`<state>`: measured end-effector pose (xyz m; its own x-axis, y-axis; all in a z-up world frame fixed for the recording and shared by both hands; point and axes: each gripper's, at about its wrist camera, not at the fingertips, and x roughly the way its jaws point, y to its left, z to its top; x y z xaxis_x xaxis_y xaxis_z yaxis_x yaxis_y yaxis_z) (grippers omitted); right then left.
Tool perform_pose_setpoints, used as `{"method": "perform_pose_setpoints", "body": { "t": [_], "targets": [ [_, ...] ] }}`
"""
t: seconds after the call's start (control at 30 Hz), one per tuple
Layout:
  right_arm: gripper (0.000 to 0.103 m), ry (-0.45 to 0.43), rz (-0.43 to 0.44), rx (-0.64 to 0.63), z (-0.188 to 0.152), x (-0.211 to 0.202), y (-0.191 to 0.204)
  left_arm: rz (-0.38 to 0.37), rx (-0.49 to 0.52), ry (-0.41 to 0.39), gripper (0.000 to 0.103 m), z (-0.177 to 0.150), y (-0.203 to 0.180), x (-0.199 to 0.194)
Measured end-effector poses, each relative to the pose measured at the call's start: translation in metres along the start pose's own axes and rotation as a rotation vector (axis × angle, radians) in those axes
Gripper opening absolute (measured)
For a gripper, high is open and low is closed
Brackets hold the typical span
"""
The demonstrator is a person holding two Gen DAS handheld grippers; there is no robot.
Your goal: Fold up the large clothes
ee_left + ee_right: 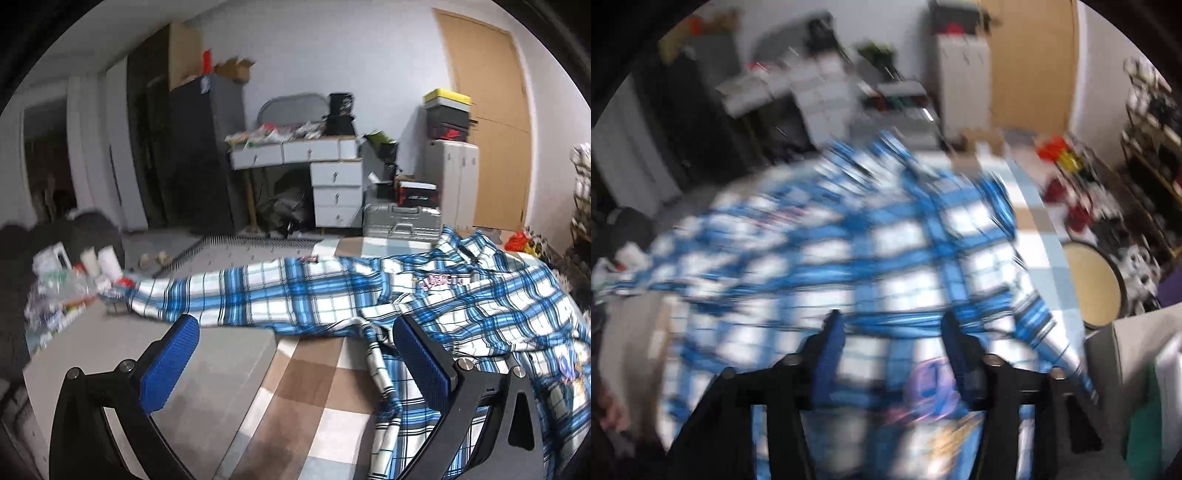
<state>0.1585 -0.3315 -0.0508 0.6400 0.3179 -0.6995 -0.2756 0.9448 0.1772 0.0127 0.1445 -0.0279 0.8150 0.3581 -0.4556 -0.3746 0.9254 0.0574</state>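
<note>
A large blue-and-white plaid shirt (332, 291) lies spread on a bed with a brown, grey and white checked cover (306, 387). One sleeve stretches out to the left, and the body is bunched at the right. My left gripper (295, 325) hovers low over the sleeve's near edge, its blue pads (170, 362) wide apart and nothing between them. The right-hand finger stands over the rumpled shirt front. In the blurred right wrist view the shirt (849, 240) fills the middle. My right gripper (890, 319) is above it with its jaws apart and no cloth pinched.
Bottles and wrappers (74, 273) crowd the bed's left edge by the sleeve cuff. Beyond the bed stand a white desk with drawers (325, 173), a silver case (402, 219) and a wooden door (491, 122). A round stool (1093, 284) and cluttered shelves (1145, 147) are at the right.
</note>
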Motion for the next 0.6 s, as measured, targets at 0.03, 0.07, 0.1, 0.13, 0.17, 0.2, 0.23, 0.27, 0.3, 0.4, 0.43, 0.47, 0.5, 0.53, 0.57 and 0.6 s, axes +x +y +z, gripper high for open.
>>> {"method": "perform_pose_setpoints", "body": {
  "t": [0.03, 0.07, 0.1, 0.13, 0.17, 0.2, 0.23, 0.27, 0.3, 0.4, 0.43, 0.47, 0.5, 0.53, 0.57, 0.6],
  "targets": [
    [0.071, -0.075, 0.057, -0.003, -0.009, -0.027, 0.019, -0.001, -0.016, 0.02, 0.102, -0.002, 0.003, 0.002],
    [0.084, -0.124, 0.093, -0.001, -0.013, -0.045, 0.031, -0.002, -0.029, 0.042, 0.102, -0.003, 0.007, 0.004],
    [0.094, -0.204, 0.15, 0.011, -0.026, -0.069, 0.045, 0.001, -0.035, 0.051, 0.102, -0.004, 0.01, 0.004],
    [0.097, -0.258, 0.183, 0.024, -0.032, -0.082, 0.055, 0.009, -0.038, 0.054, 0.102, -0.005, 0.016, 0.004],
    [0.101, -0.338, 0.228, 0.037, -0.046, -0.1, 0.066, 0.02, -0.033, 0.055, 0.102, -0.005, 0.018, 0.003],
    [0.103, -0.41, 0.259, 0.025, -0.06, -0.114, 0.077, 0.041, -0.031, 0.064, 0.102, -0.004, 0.026, 0.002],
    [0.103, -0.472, 0.265, 0.013, -0.073, -0.122, 0.085, 0.036, -0.038, 0.071, 0.102, -0.001, 0.033, 0.002],
    [0.103, -0.51, 0.259, 0.006, -0.079, -0.127, 0.092, 0.003, -0.062, 0.078, 0.102, 0.004, 0.048, 0.0],
    [0.103, -0.543, 0.253, -0.003, -0.089, -0.129, 0.099, -0.005, -0.078, 0.087, 0.102, 0.007, 0.059, 0.0],
    [0.103, -0.566, 0.266, -0.036, -0.117, -0.112, 0.109, -0.006, -0.164, 0.137, 0.102, 0.02, 0.111, 0.004],
    [0.103, -0.535, 0.277, -0.058, -0.123, -0.101, 0.111, -0.001, -0.194, 0.154, 0.102, 0.022, 0.126, 0.007],
    [0.103, -0.477, 0.273, -0.067, -0.122, -0.091, 0.113, 0.008, -0.229, 0.176, 0.102, 0.025, 0.144, 0.012],
    [0.103, -0.433, 0.27, -0.074, -0.118, -0.086, 0.112, 0.02, -0.259, 0.196, 0.102, 0.026, 0.16, 0.018],
    [0.103, -0.392, 0.278, -0.082, -0.117, -0.079, 0.112, 0.043, -0.288, 0.211, 0.102, 0.027, 0.175, 0.022],
    [0.103, -0.391, 0.286, -0.076, -0.118, -0.076, 0.109, 0.08, -0.319, 0.235, 0.102, 0.026, 0.191, 0.031],
    [0.103, -0.391, 0.292, -0.056, -0.119, -0.075, 0.106, 0.086, -0.34, 0.257, 0.102, 0.025, 0.201, 0.038]
  ]
}}
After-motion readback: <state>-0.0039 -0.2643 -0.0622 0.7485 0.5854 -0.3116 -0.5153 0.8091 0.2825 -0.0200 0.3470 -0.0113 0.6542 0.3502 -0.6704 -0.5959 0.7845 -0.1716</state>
